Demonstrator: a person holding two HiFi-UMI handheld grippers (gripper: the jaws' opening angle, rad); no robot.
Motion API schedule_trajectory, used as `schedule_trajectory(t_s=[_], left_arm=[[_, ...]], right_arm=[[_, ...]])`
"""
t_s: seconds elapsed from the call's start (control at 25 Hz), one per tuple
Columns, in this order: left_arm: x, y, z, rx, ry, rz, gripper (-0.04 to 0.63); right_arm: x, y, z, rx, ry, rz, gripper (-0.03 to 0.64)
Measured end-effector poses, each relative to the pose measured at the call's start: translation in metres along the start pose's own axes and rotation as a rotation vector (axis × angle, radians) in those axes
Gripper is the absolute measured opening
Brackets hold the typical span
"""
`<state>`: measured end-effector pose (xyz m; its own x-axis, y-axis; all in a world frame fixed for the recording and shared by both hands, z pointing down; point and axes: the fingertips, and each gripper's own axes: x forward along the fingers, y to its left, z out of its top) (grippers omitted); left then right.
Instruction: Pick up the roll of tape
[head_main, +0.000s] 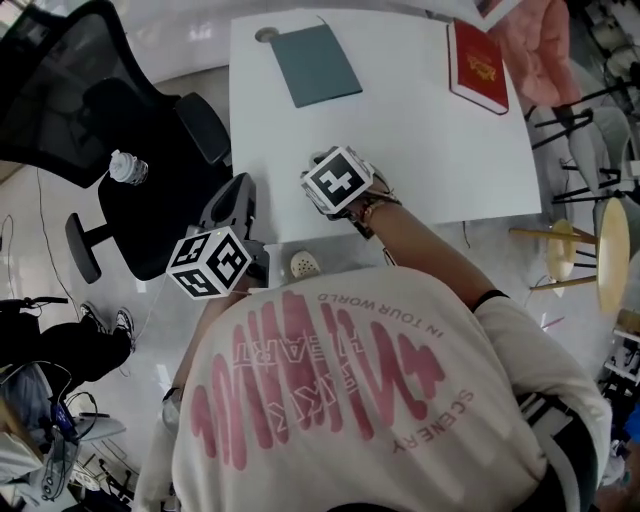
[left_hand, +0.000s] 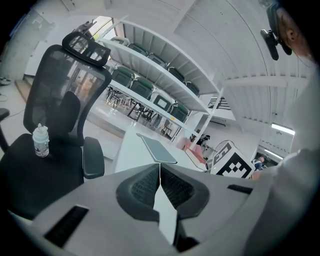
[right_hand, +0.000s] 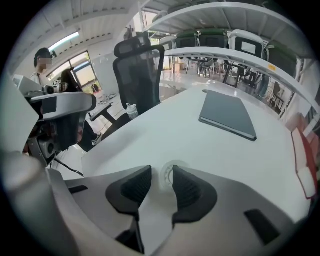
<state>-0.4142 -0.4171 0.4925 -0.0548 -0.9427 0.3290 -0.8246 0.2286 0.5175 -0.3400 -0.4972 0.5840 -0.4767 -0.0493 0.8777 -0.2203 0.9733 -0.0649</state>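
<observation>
While the right gripper (right_hand: 161, 169) is angled down at the near edge of the white table (right_hand: 165, 127), we note that its jaws stand apart and grip nothing. The roll of tape (right_hand: 168, 175), a pale, clear ring, lies flat on the table right at the jaw tips. Part of it shows in the gap between them, and the rest is hidden behind the tip of the jaw on the right of that view. We cannot tell whether that jaw touches the roll; the other jaw is clear of it. In the head view the roll is out of sight beneath the gripper's marker cube (head_main: 338, 180).

The left gripper (left_hand: 160, 167) is off the table, beside the black office chair (left_hand: 55, 115). Its jaws are clenched together with nothing between them. A small bottle (left_hand: 41, 141) stands on the chair seat.

Farther across the table, well apart from the tape, lie a grey folder (right_hand: 227, 115) and a red book (right_hand: 304, 160).
</observation>
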Motion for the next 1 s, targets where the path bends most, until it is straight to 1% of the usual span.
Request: schedule_trajectory(t_s=[0.28,0.48,0.72,1.0], left_arm=[[-0.007,0.007,0.006,-0.009,-0.001,0.014,0.025],[-0.005,0.007,0.010,-0.010,-0.021,0.011,0.025],[-0.004,0.006,0.011,-0.003,-0.014,0.001,0.025],[-0.008,0.011,0.007,-0.020,0.009,0.010,0.025]], right_arm=[[-0.002,-0.003,0.002,0.016,0.041,0.006,0.093],[-0.002,-0.005,0.002,-0.001,0.046,0.023,0.087],[-0.002,-0.006,0.003,0.027,0.066,0.040,0.078],[-0.005,-0.006,0.002,0.025,0.048,-0.004,0.074]])
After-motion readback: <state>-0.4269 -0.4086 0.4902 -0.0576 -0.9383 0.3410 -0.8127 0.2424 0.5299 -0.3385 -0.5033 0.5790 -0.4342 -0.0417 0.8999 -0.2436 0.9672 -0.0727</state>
